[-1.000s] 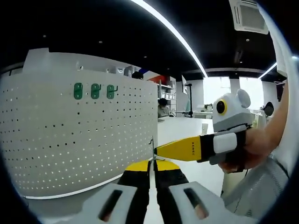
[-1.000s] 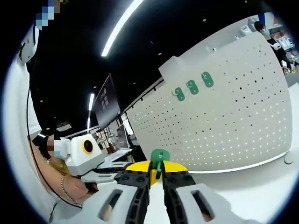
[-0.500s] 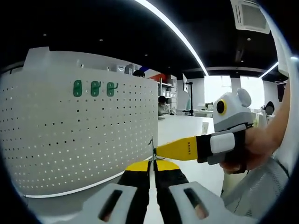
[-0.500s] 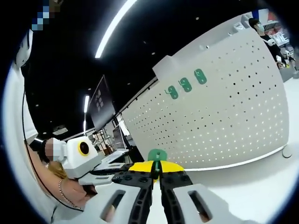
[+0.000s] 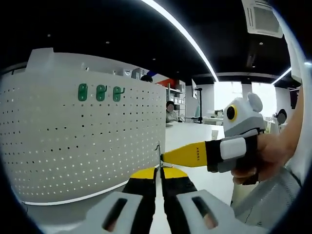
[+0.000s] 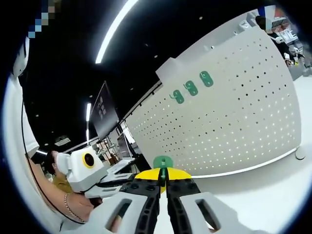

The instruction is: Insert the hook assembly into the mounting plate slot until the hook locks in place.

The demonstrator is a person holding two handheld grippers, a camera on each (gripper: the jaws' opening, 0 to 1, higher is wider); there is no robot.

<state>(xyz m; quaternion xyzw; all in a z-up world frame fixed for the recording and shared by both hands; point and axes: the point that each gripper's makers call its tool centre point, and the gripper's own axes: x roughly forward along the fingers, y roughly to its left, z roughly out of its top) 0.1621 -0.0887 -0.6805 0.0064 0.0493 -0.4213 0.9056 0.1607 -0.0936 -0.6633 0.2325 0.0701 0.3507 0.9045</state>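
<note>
My right gripper (image 6: 163,181) pinches a green hook plate (image 6: 162,163) before the white pegboard (image 6: 234,117), where three green hooks (image 6: 191,87) hang.

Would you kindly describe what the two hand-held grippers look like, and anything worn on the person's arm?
The left gripper has black jaws with yellow tips on a light grey body with two dark slots. The right gripper looks the same: a yellow finger bearing small dark lettering, then black and grey-white parts. A thin bracelet circles the wrist in the right gripper view.
</note>
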